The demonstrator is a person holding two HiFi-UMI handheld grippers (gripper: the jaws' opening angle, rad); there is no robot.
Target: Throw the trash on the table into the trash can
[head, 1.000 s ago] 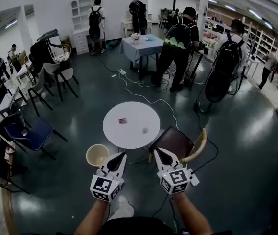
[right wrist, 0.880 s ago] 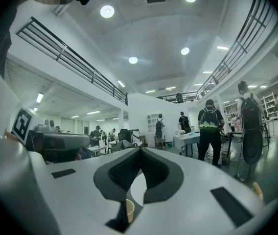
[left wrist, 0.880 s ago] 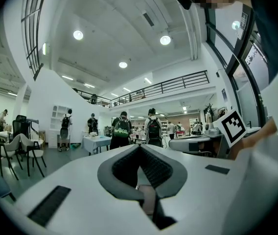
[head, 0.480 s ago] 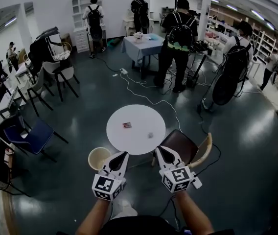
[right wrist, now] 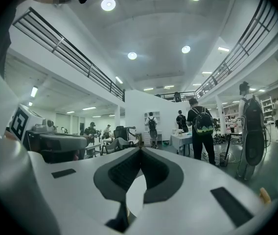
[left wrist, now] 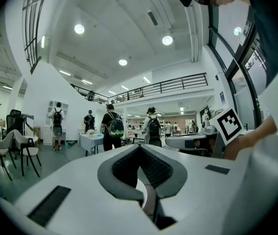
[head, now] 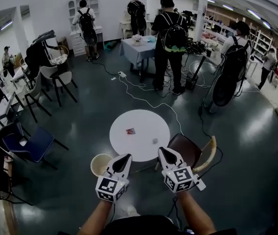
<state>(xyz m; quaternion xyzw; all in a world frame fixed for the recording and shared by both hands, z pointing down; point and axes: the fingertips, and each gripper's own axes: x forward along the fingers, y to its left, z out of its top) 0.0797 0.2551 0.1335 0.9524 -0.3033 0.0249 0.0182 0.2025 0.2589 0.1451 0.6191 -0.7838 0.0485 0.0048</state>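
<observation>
Lying on round white table [head: 141,119]: red scrap [head: 130,130] near centre, grey wad [head: 154,141] toward near-right edge. Standing just beside near-left rim: trash can [head: 100,164]. Crowding near-right rim: brown chair [head: 185,148]. Hovering short of near rim, jaws pressing together, gripping nothing: left gripper [head: 125,157], right gripper [head: 162,151]. Lying open left of table: dark floor [head: 80,121].

From overhead, the head view looks steeply down: round table [head: 144,122] at 12 o'clock, left gripper [head: 125,157] at 7, right gripper [head: 162,151] at 5. Both gripper views face level across the hall, sharing the green-backpack person [left wrist: 113,127].
</observation>
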